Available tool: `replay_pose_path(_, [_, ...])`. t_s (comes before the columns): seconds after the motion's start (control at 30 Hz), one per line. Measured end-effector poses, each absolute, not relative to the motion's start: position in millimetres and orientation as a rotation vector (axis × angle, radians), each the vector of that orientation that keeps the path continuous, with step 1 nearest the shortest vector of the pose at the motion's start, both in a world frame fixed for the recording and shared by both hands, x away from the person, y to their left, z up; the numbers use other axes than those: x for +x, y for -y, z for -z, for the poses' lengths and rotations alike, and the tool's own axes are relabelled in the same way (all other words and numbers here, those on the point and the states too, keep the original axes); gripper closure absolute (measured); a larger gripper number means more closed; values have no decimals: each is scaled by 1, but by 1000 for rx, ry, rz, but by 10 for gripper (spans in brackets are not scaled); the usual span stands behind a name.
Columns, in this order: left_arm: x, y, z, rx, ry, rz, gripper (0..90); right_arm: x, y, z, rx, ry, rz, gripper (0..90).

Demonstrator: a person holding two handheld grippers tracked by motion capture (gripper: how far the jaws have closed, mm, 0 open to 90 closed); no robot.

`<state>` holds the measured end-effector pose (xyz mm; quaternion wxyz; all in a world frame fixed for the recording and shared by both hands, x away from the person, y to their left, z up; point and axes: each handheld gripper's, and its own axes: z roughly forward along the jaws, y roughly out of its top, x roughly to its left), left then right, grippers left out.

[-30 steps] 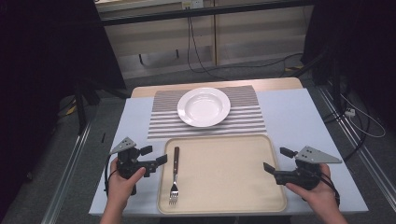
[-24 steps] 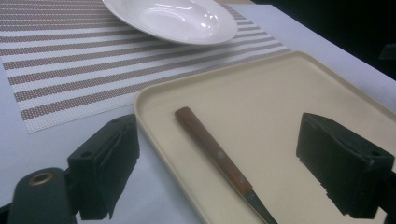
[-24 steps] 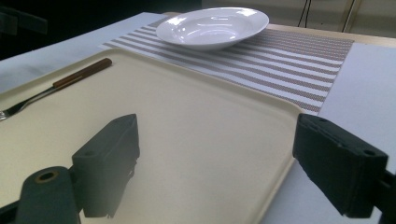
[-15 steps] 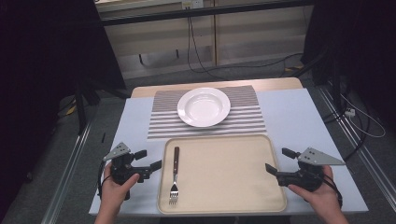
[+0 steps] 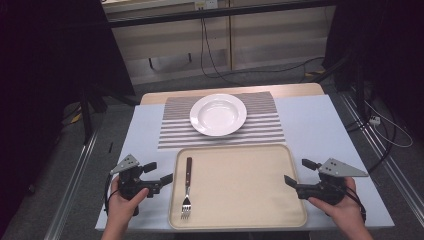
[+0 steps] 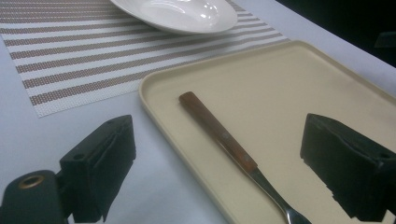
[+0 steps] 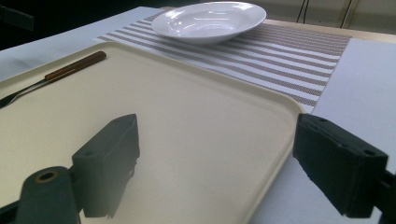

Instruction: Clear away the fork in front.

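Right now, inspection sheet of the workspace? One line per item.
Surface: pale table, striped placemat at the far side.
Job's things: white plate on the placemat; beige tray nearer, wooden-handled fork lying at its left.
Clutter: nothing seen.
Grippers: left gripper open beside the tray's left edge; right gripper open at its right edge; both empty.
Cables: black cables on the floor beyond.
Surroundings: dark curtains at both sides.

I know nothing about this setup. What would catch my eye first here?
Probably the white plate on its striped mat at the far middle of the table. Nearer lies a cream tray, bare except for a wooden-handled fork along its left side. Hand-held black tongs flank it, left tongs and right tongs, both open.
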<state>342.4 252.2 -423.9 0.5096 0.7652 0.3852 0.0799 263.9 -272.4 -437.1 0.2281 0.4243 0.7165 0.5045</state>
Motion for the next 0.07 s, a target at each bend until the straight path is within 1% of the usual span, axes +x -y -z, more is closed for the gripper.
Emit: replay_pose_path(0.07, [342,-252,424,1850,-925,-195,105,266,272,438,1167,-1975,-1391,147])
